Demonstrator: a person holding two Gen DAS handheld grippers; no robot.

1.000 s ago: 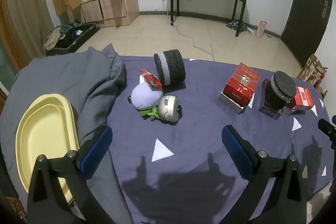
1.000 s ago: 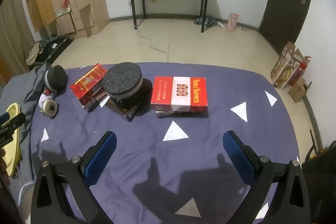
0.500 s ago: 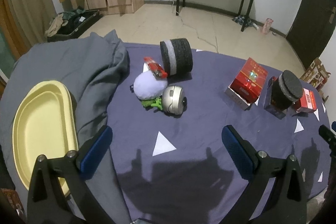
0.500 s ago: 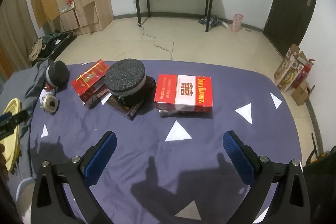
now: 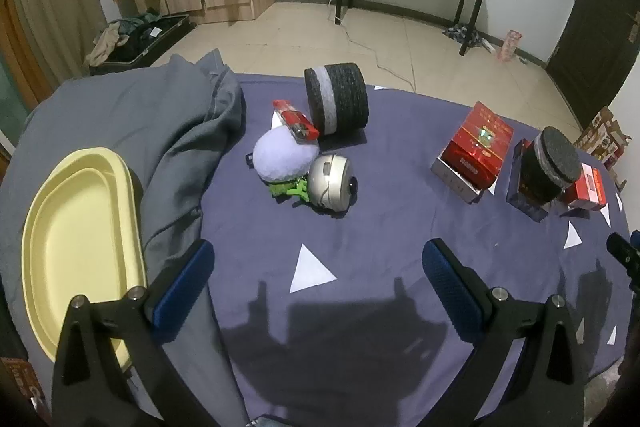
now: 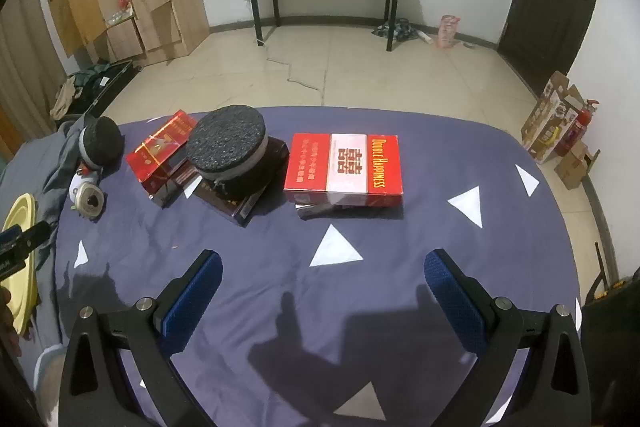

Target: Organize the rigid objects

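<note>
- Your left gripper (image 5: 318, 269) hangs over the near part of the purple sheet (image 5: 380, 227) with its blue-padded fingers (image 5: 184, 287) spread wide and nothing between them.
- Your right gripper (image 6: 320, 281) hangs over the same sheet, its fingers (image 6: 454, 297) just as wide apart and empty.
- Ahead of your left gripper, a lavender ball (image 5: 282, 159) lies touching a silver round clock (image 5: 332, 185), with a green clip (image 5: 286, 189) tucked under them and a red lighter (image 5: 296, 121) resting on the ball.
- Just behind that cluster, a black-and-grey foam roll (image 5: 336, 99) lies on its side.
- To your left, a yellow tray (image 5: 76, 239) rests on a rumpled grey blanket (image 5: 160, 131).
- Ahead of your right gripper, a red Double Happiness carton (image 6: 344, 169) lies flat on something dark that you cannot make out.
- Just left of it, a second foam disc (image 6: 228, 147) sits on a dark box (image 6: 236, 201), and a shiny red box (image 6: 164, 147) lies tilted beside that.
</note>
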